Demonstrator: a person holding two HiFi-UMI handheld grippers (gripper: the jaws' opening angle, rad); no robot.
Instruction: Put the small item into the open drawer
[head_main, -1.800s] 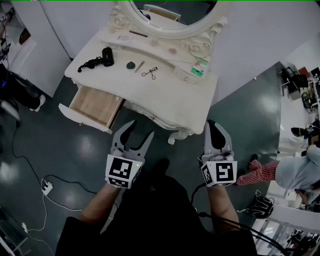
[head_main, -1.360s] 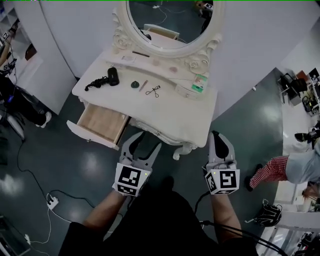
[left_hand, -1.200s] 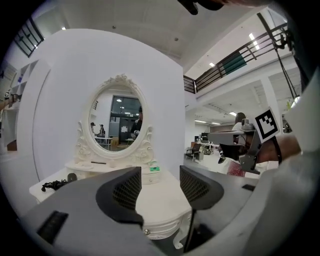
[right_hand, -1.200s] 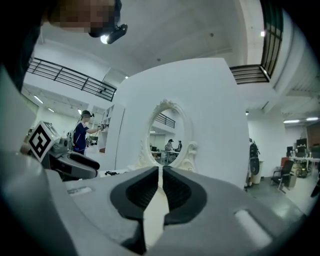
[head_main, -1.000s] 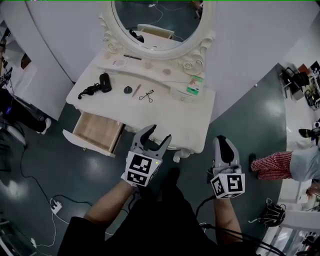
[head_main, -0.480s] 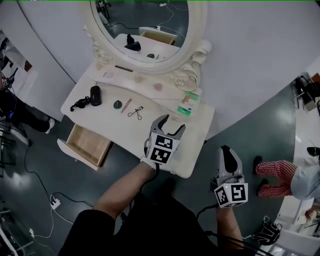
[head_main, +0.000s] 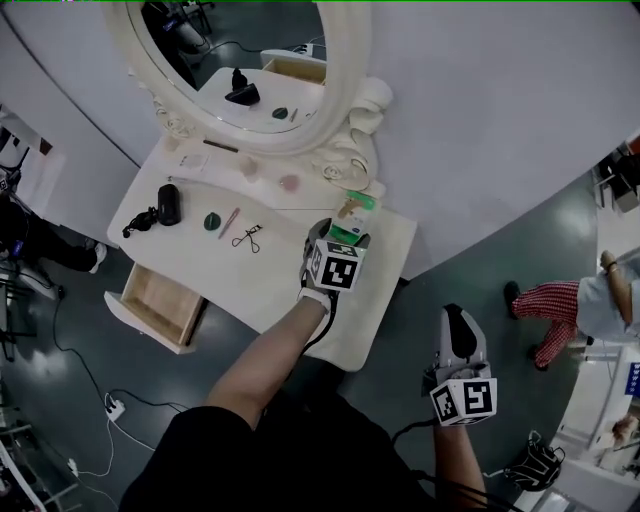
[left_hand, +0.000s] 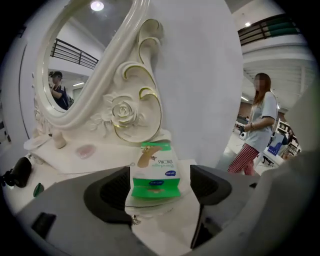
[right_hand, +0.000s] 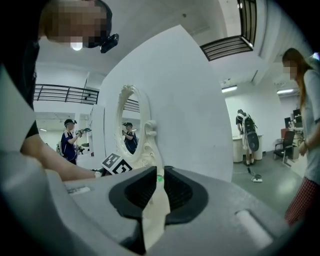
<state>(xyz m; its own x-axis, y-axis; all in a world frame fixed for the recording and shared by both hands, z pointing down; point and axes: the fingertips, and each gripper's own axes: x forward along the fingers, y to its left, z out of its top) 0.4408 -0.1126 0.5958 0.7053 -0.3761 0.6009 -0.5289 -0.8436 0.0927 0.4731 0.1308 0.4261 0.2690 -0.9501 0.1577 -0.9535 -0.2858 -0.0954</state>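
Now we are opening our left gripper (head_main: 343, 236) wide around the green-and-white packet (left_hand: 155, 170), which is standing at the back of the table (head_main: 285, 285) by the mirror, untouched between the jaws, ready for a pinch. We are holding our right gripper (head_main: 456, 322) shut and empty, low aside; the open drawer (head_main: 158, 300) is waiting well apart.

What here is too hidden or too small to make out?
Head view: the left gripper, jaws opening around the green box, covers most of it.
Head view: the tabletop hides the back of the open drawer.
Left gripper view: the box's small print is too blurred to read.
Right gripper view: the body of the right gripper blocks nearly all of the tabletop.
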